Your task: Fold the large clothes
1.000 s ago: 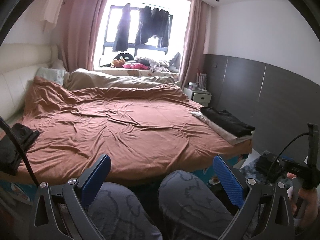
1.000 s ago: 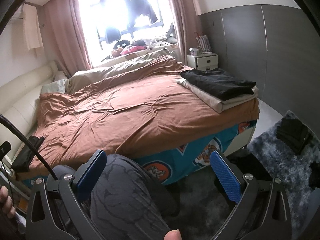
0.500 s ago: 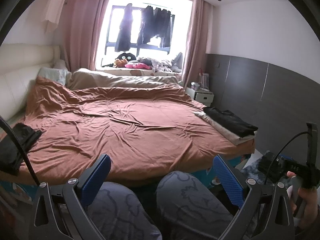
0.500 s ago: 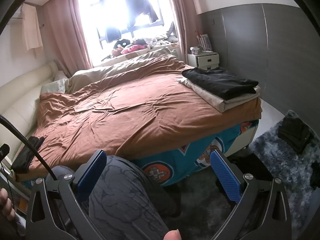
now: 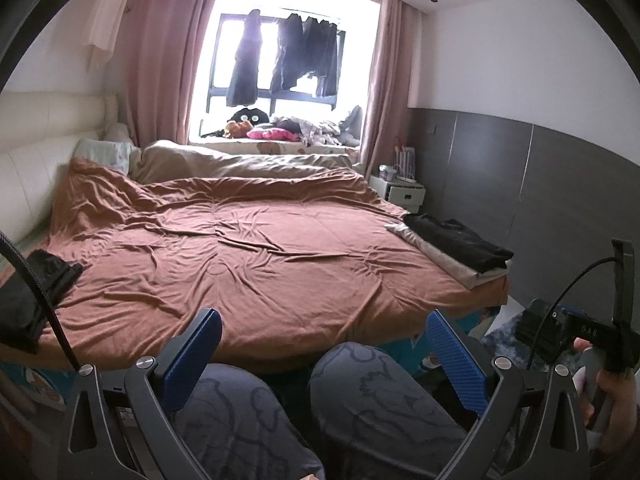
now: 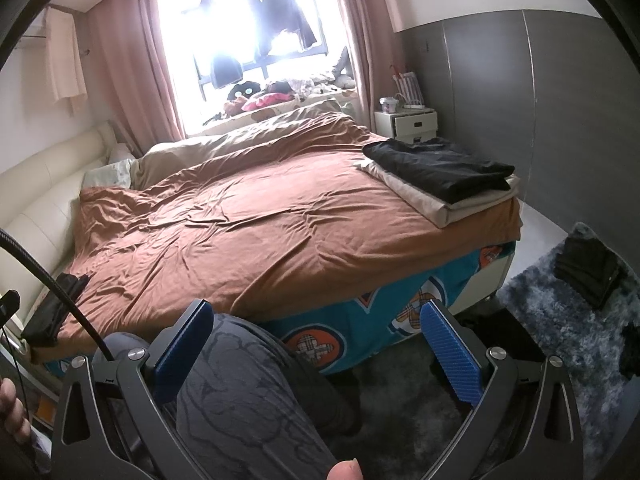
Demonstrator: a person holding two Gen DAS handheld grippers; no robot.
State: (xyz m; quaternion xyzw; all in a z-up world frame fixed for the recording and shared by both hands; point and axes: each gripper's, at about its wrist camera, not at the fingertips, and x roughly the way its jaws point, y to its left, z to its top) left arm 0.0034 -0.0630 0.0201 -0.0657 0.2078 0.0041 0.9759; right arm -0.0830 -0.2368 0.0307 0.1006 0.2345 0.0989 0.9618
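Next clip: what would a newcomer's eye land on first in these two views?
Probably the rust-brown duvet spread wide over the bed, crumpled but bare in the middle. Next, the folded black garment stacked on a folded cream one at the bed's right corner, and the blown-out window with dark clothes hanging in it. Both the left gripper and right gripper hang open over the person's knees, holding nothing.

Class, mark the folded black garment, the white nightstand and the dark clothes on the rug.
folded black garment (image 6: pixel 440 168), right wrist view, middle of its top.
white nightstand (image 6: pixel 414 123), right wrist view, drawer front.
dark clothes on the rug (image 6: pixel 590 270), right wrist view, pile centre.
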